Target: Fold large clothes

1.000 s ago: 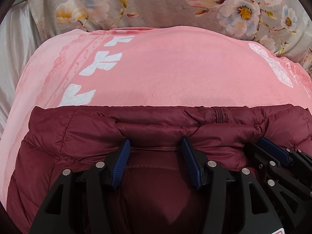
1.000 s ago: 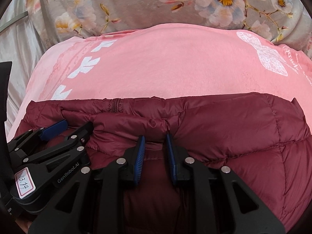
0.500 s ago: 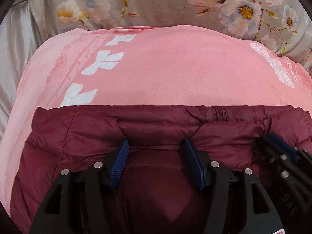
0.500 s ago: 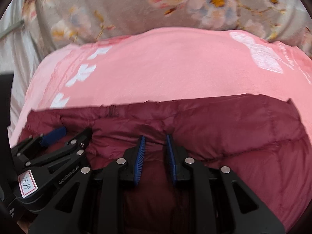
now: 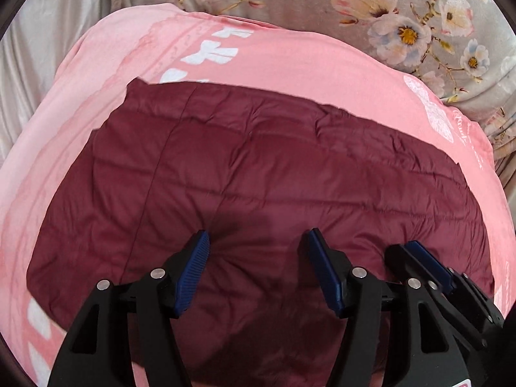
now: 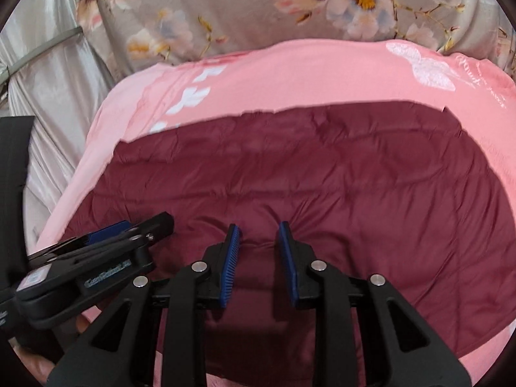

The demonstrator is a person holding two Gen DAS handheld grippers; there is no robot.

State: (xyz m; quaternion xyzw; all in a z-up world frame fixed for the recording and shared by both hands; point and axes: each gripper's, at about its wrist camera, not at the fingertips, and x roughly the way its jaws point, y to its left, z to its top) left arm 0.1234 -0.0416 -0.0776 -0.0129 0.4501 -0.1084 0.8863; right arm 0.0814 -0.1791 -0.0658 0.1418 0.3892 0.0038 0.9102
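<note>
my left gripper (image 5: 254,242) spread, just been opening, nothing pinched, my right gripper (image 6: 256,232) at its 3 o'clock, narrowly parted, also opening, both above the maroon quilted jacket (image 5: 258,167), folded flat on a pink blanket (image 5: 306,61), floral sheet (image 6: 225,3) at 12 o'clock

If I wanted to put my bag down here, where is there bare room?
Bare pink blanket shows between the maroon jacket's far edge and the floral cloth. The near middle is crowded: jacket, left gripper and right gripper.
</note>
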